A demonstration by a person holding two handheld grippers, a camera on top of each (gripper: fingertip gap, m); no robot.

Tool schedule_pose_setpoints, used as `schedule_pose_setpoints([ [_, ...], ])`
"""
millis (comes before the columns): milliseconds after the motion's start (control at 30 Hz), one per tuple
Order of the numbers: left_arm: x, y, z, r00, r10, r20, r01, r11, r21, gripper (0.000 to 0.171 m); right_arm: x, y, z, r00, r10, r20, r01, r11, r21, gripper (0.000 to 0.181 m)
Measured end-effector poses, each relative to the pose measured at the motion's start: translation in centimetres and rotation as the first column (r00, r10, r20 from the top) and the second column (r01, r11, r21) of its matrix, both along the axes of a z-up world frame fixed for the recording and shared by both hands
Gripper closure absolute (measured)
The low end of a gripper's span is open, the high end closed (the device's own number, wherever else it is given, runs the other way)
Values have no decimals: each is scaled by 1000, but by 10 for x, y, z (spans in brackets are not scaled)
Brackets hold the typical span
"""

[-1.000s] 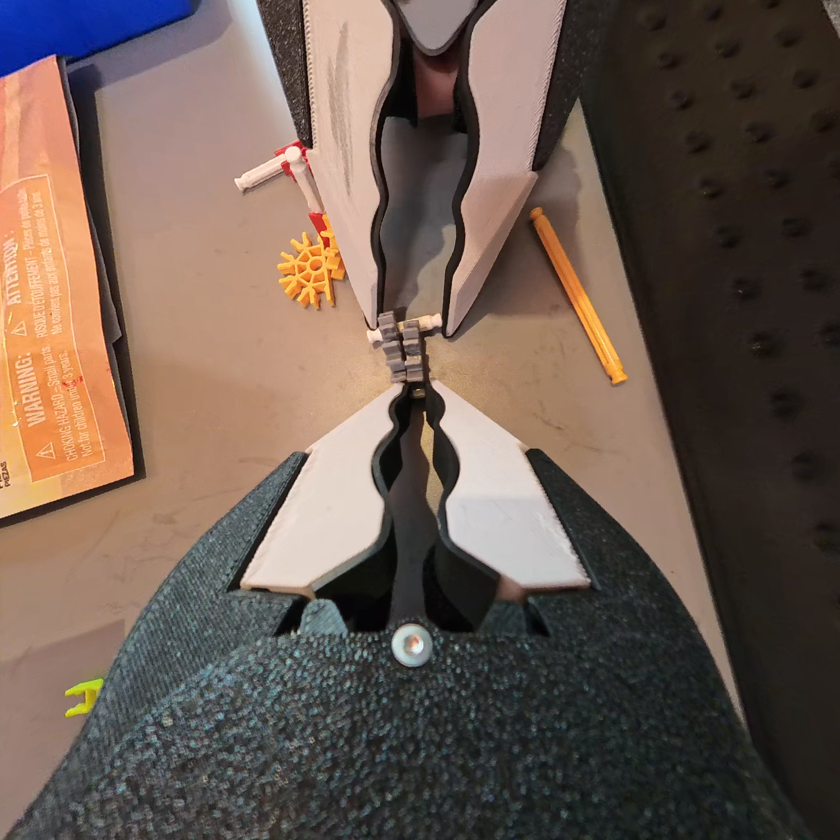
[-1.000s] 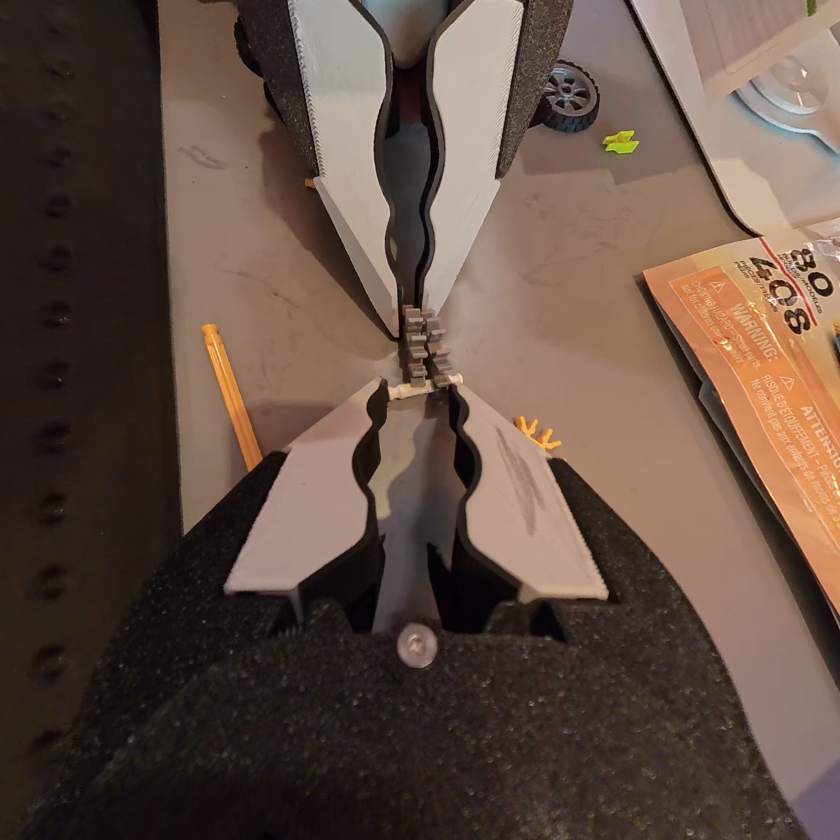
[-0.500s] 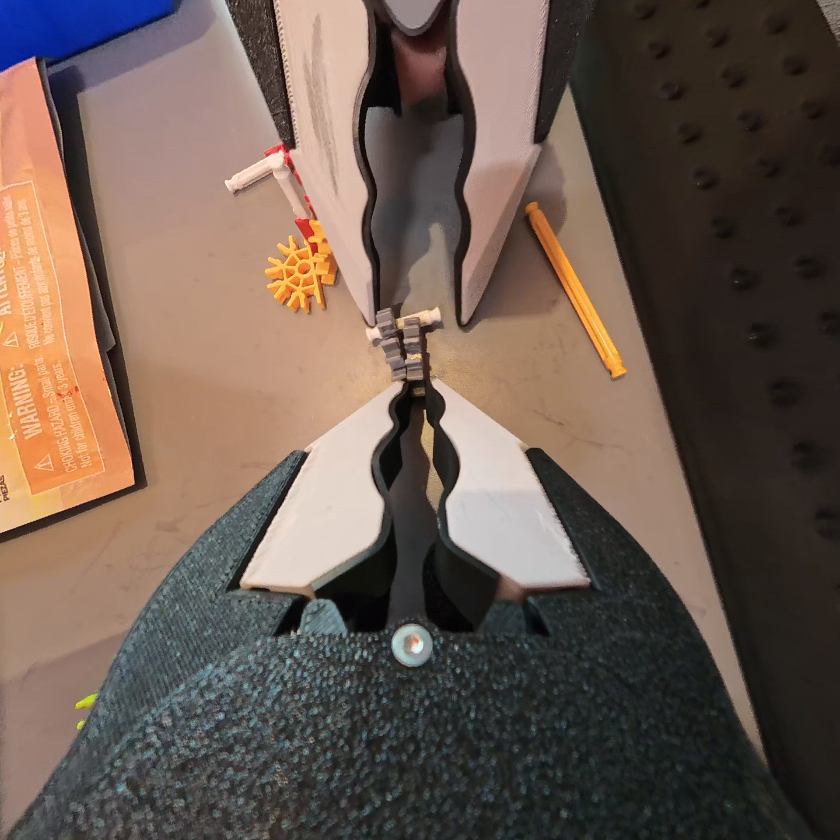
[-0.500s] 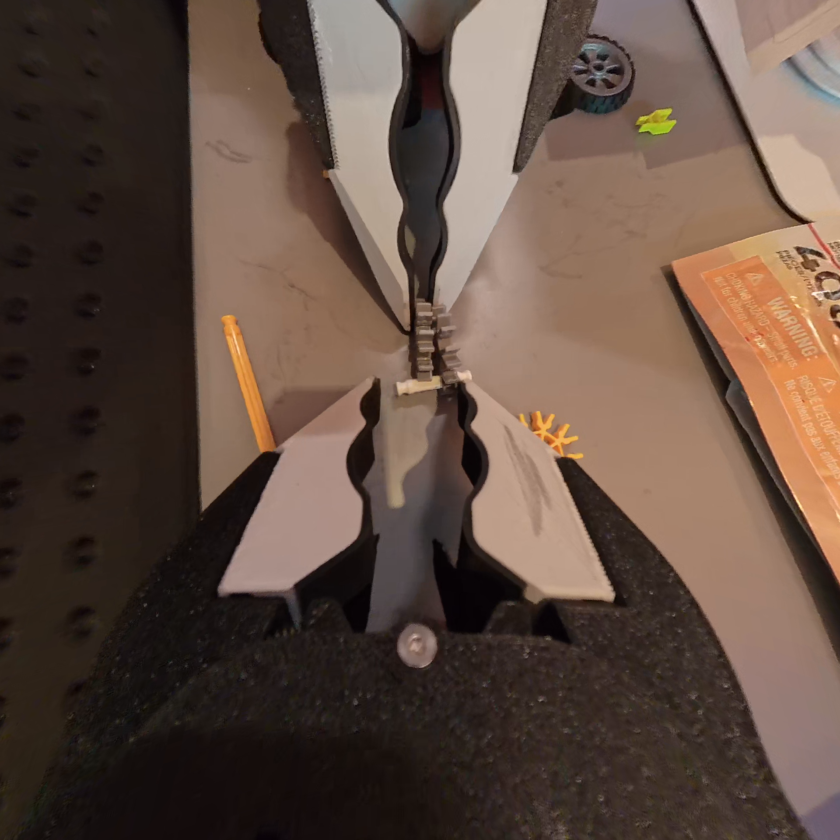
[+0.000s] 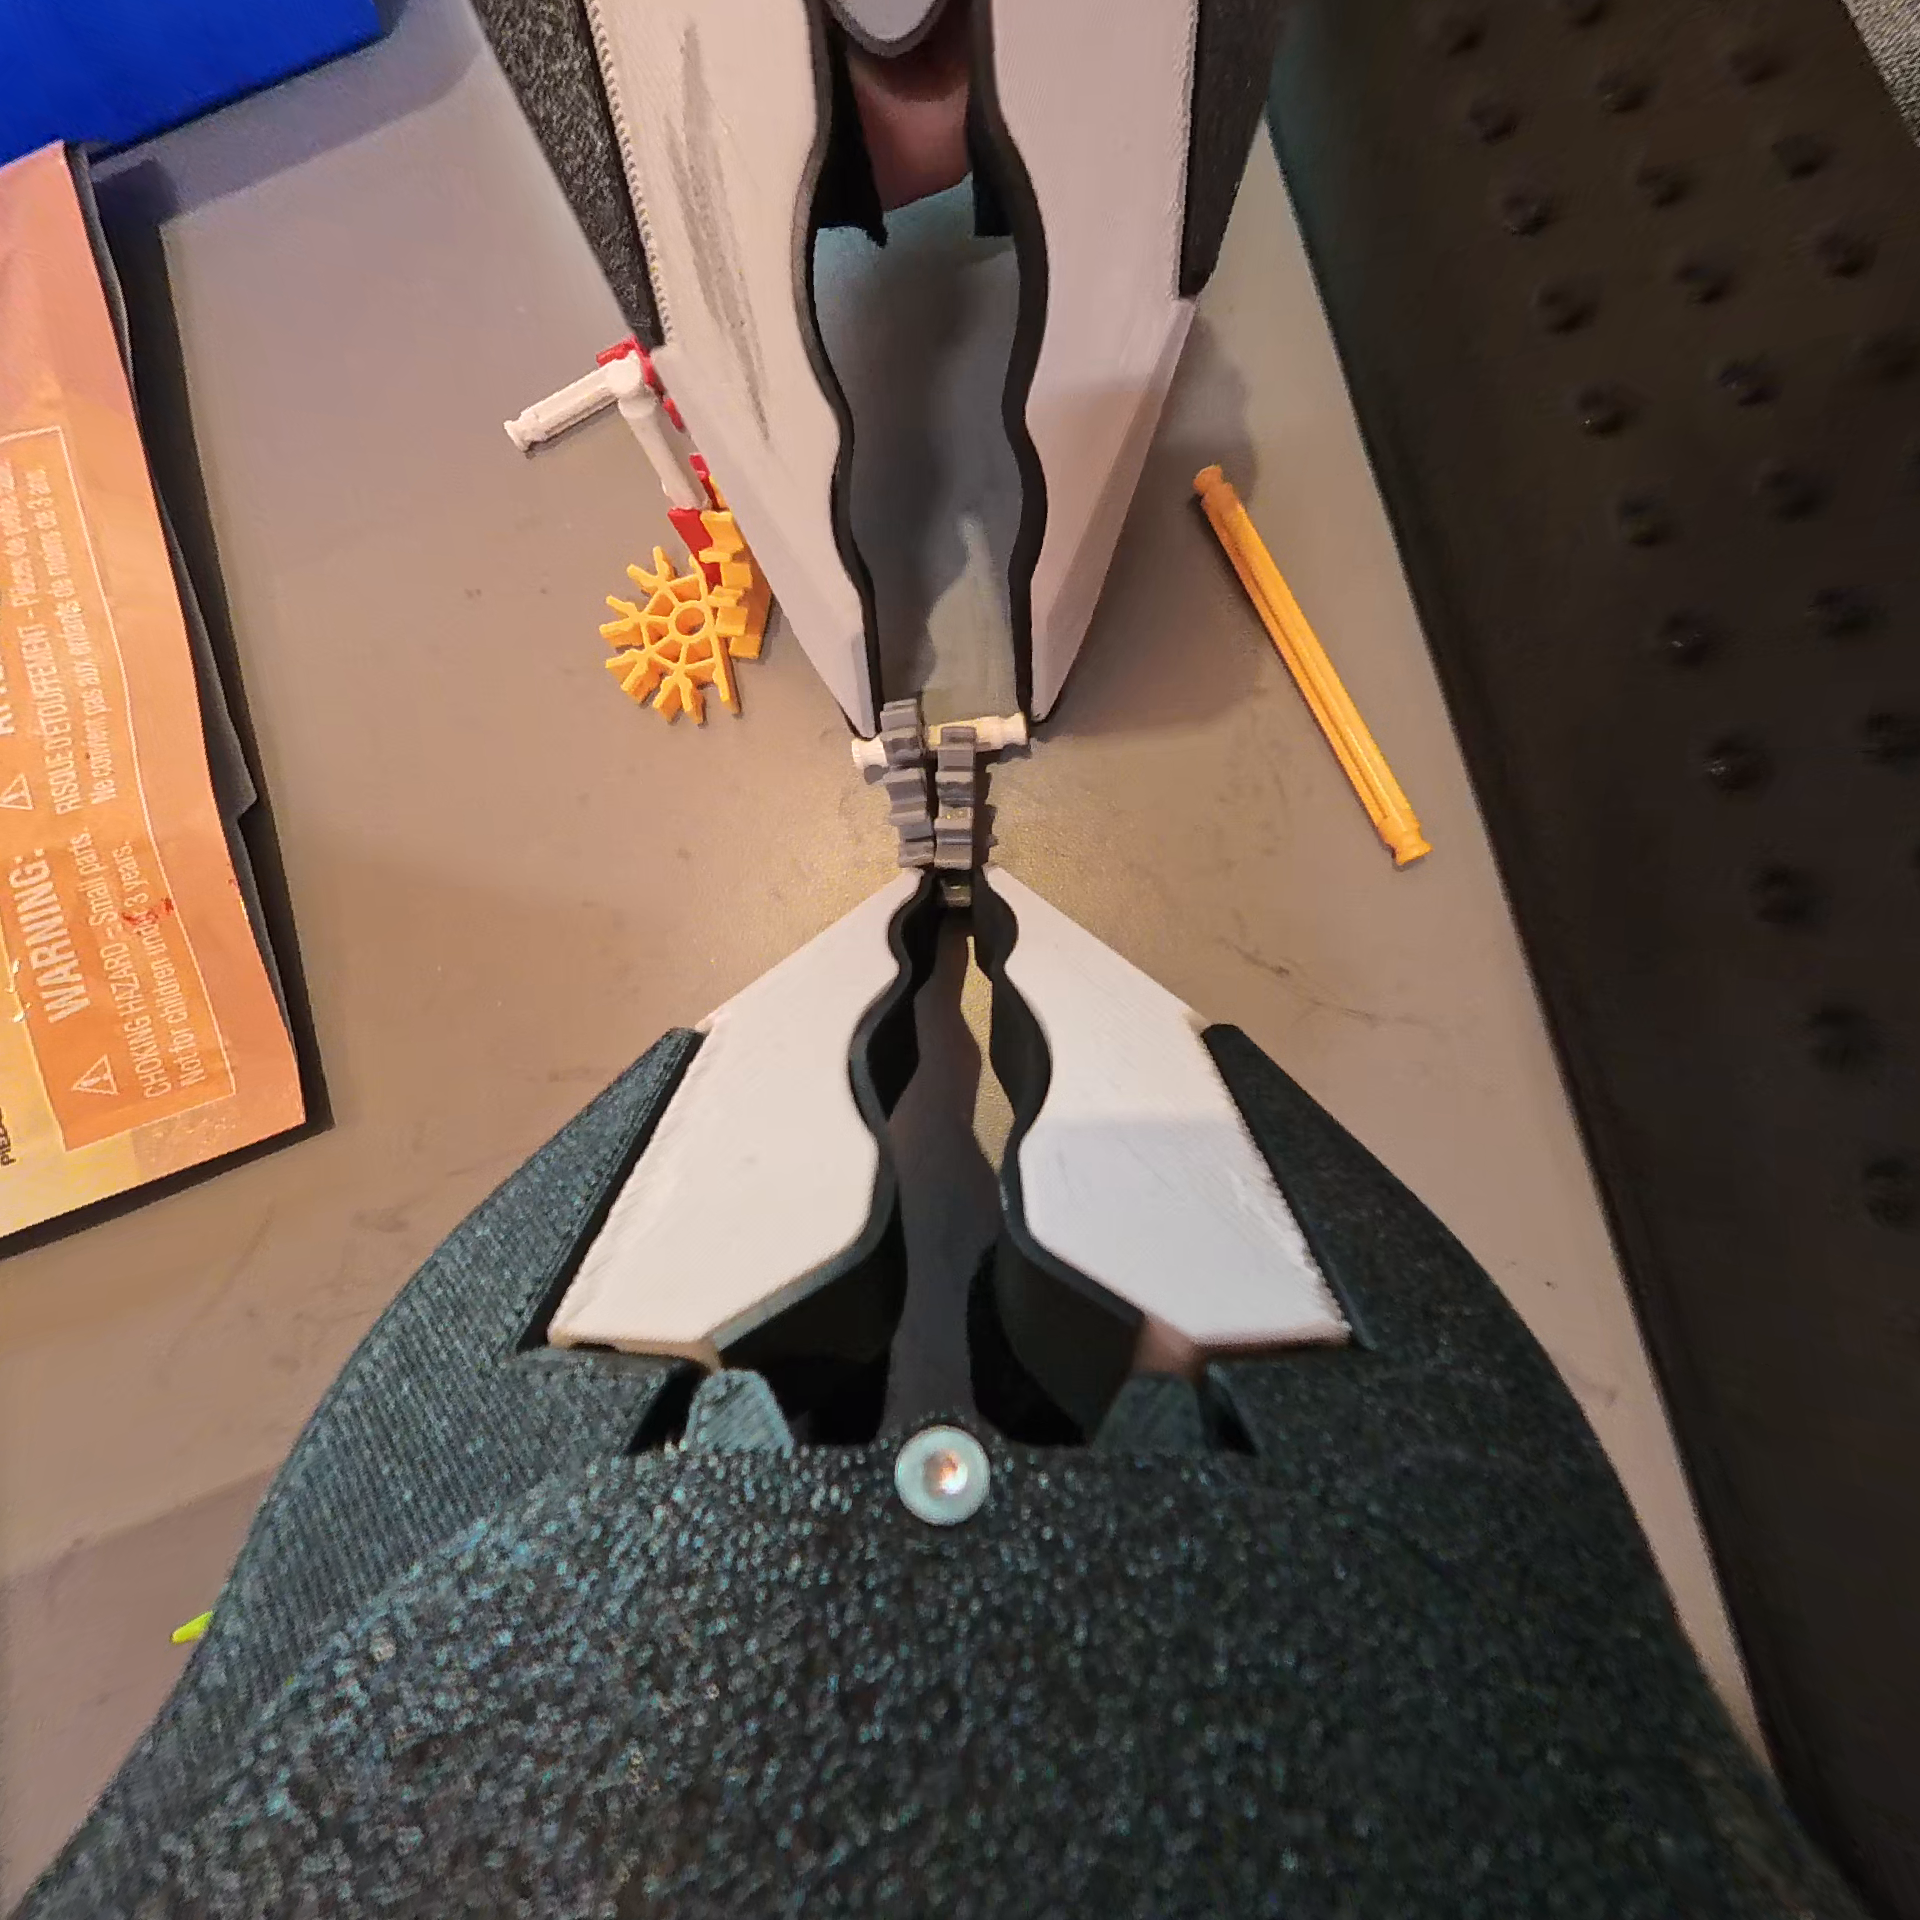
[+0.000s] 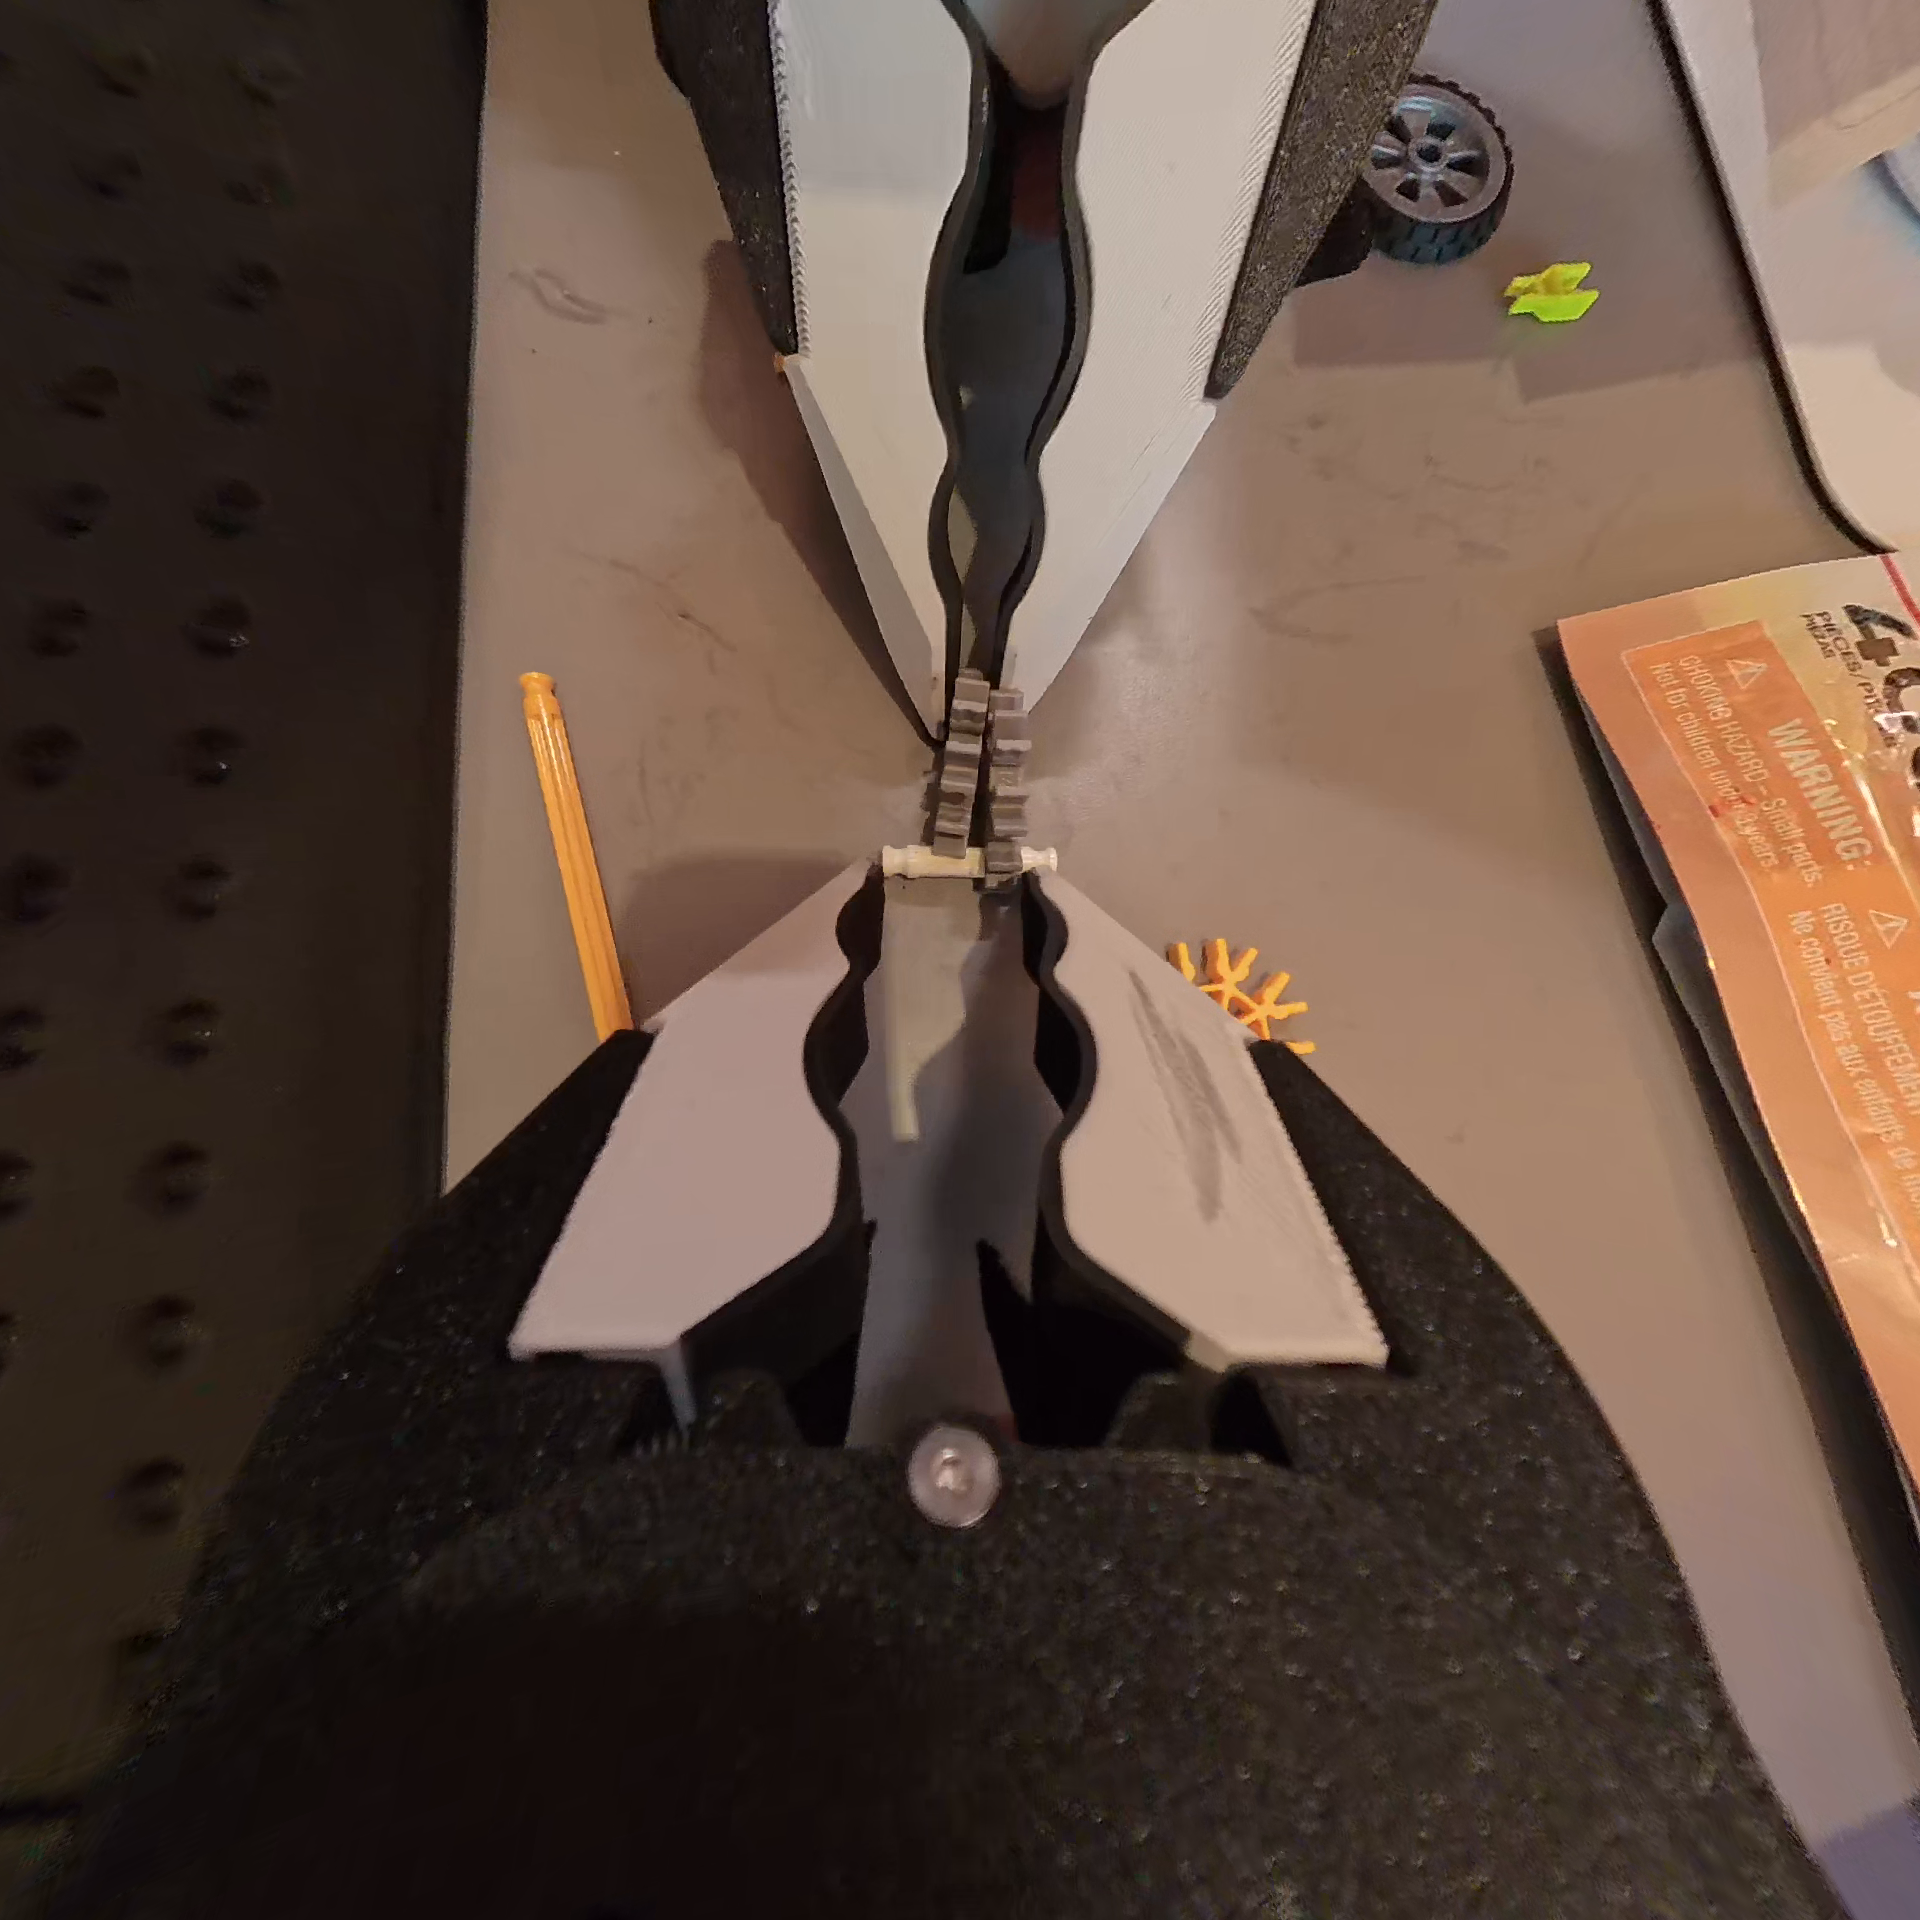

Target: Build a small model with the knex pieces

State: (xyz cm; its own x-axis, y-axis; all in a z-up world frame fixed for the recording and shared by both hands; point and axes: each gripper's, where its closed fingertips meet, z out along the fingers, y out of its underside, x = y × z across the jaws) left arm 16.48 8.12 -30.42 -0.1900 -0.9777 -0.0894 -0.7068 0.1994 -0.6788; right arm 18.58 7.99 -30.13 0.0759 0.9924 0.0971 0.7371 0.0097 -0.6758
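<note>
My left gripper (image 5: 945,883) is shut on a pair of grey toothed connectors (image 5: 935,800) held side by side above the grey table (image 5: 468,935). A short white rod (image 5: 940,740) crosses their far end. My right gripper (image 6: 951,878) faces the left one tip to tip. Its jaws stand open about the rod's length, with the white rod (image 6: 966,860) lying across its fingertips; whether they press on it I cannot tell. The grey connectors (image 6: 977,769) and the shut left gripper (image 6: 971,717) show beyond it. The right gripper also shows in the left wrist view (image 5: 945,717).
A long yellow rod (image 5: 1309,665) lies beside a black dimpled mat (image 5: 1662,727). A yellow snowflake connector (image 5: 675,634) and a red and white piece (image 5: 623,416) lie by the right gripper. An orange packet (image 6: 1766,883), a black wheel (image 6: 1439,187) and a green clip (image 6: 1548,291) lie farther off. Left and right tips are no more than a few centimetres apart.
The grey connectors and white rod stay between the two sets of tips. The right gripper has drifted a little sideways, so the wheel and packet shifted right in its view.
</note>
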Motion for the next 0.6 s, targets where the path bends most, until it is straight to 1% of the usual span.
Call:
schedule_pose_setpoints([
  [167, 0, 0, 0, 1000, -1, 4, 1, 1000, -6, 167, 1, -1, 0, 1000, 4, -11, -4, 1000, 6, 156],
  [200, 0, 0, 0, 1000, -1, 4, 1, 1000, -8, 167, 1, -1, 0, 1000, 10, -9, -9, 1000, 7, 159],
  [233, 1, -1, 0, 1000, -1, 6, 2, 1000, -10, 167, 2, 0, 0, 1000, 6, -8, -6, 1000, 16, 169],
  [300, 1, -1, 0, 1000, -1, 6, 1, 1000, -11, 167, 2, 2, 0, 1000, 3, -11, -3, 1000, 12, 170],
  [367, 1, -1, 0, 1000, 1, 7, -1, 1000, -10, 167, 1, -2, 0, 1000, 11, -16, -11, 1000, -7, 157],
  [433, 1, -1, 0, 1000, 1, 8, -1, 1000, -8, 167, 1, -3, 0, 1000, 7, -18, -7, 1000, -10, 151],
  [467, 1, -1, 0, 1000, 1, 8, -1, 1000, -7, 167, 1, -4, -1, 1000, 5, -18, -6, 1000, -6, 149],
  [600, 1, -1, 1, 1000, 1, 7, -1, 1000, -6, 167, 1, -2, -1, 1000, -8, -25, 8, 1000, 8, 153],
])
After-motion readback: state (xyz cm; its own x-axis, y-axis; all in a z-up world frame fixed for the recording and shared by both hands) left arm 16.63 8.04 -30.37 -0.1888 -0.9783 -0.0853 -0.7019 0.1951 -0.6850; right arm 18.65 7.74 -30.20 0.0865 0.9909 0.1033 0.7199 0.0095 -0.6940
